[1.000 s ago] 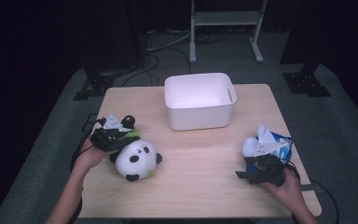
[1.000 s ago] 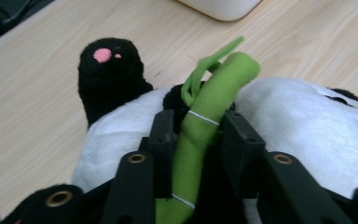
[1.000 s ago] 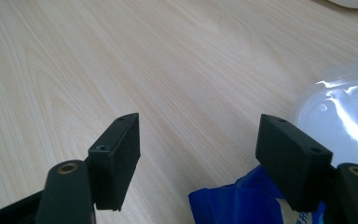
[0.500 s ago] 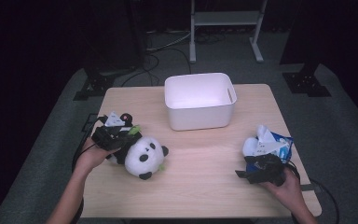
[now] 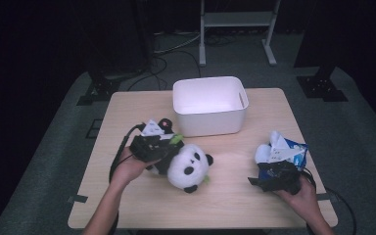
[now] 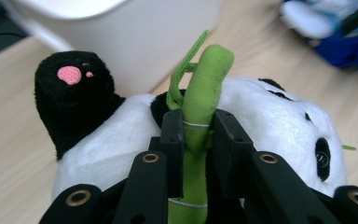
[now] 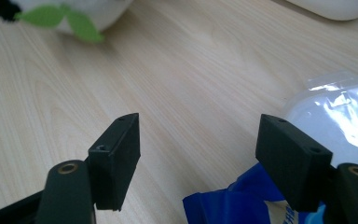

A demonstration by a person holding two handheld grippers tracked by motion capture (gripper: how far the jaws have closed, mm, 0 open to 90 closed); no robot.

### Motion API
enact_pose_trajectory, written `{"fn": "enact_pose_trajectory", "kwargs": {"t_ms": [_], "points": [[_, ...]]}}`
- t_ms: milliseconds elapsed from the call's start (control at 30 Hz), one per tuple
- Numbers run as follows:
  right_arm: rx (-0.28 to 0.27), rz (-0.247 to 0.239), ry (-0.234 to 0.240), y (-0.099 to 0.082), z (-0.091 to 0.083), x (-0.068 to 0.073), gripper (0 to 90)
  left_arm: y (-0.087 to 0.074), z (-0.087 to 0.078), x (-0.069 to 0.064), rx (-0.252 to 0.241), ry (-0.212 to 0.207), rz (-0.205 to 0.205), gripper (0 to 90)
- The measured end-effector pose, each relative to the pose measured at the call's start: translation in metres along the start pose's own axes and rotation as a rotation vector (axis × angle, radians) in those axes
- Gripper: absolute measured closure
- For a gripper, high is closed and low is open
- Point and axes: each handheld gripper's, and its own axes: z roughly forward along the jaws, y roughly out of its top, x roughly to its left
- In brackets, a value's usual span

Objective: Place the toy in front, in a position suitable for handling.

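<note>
A black-and-white panda plush [image 5: 188,166] lies at the table's front centre, just before a white bin [image 5: 210,105]. My left gripper [image 5: 172,143] is at the panda's left side. In the left gripper view the jaws of that gripper [image 6: 196,128] are shut on the plush's green bamboo stalk [image 6: 207,74], with the panda's body [image 6: 270,112] behind it. At the right, my right gripper [image 5: 257,181] rests low by a blue-and-white plastic bag [image 5: 284,152]. In its own view the right gripper [image 7: 198,154] is open, with bare wood between the jaws and the bag [image 7: 345,112] beside the right jaw.
The wooden table [image 5: 127,112] stands on a grey floor. Cables, a white frame and dark stands lie behind the table. The bin's wall [image 6: 135,37] rises close behind the panda. A green leaf of the plush [image 7: 60,18] shows far ahead of the right gripper.
The left gripper has carried the panda to the right, toward the table's middle, and slightly up. The right hand and the bag have stayed put.
</note>
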Motion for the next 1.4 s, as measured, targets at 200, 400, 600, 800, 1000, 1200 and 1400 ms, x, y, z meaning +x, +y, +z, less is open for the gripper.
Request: {"fn": "enact_pose_trajectory", "kwargs": {"t_ms": [200, 400, 600, 800, 1000, 1200, 1400], "points": [[-0.016, 0.005, -0.001, 0.000, -0.003, -0.002, 29.3, 0.012, 0.028, -0.033, 0.007, -0.067, 0.018, 74.4], [-0.013, 0.008, 0.000, -0.001, -0.003, -0.004, 29.5, 0.025, 0.054, -0.059, 0.003, -0.113, 0.028, 74.2], [-0.012, 0.014, 0.000, -0.002, -0.003, -0.005, 29.5, 0.032, 0.066, -0.070, 0.015, -0.141, 0.048, 72.5], [-0.010, 0.017, 0.005, -0.002, -0.003, -0.005, 30.1, 0.035, 0.057, -0.061, -0.015, -0.206, 0.052, 64.8], [-0.016, 0.012, 0.004, 0.002, -0.007, -0.002, 31.6, 0.038, 0.035, -0.039, -0.053, -0.152, 0.077, 62.5], [-0.045, -0.009, -0.011, 0.015, -0.025, 0.005, 37.5, 0.026, 0.032, -0.004, -0.041, -0.090, 0.043, 62.3], [-0.099, 0.034, 0.137, 0.024, -0.034, 0.017, 41.1, 0.001, 0.047, 0.012, -0.055, -0.170, -0.057, 61.1]]}}
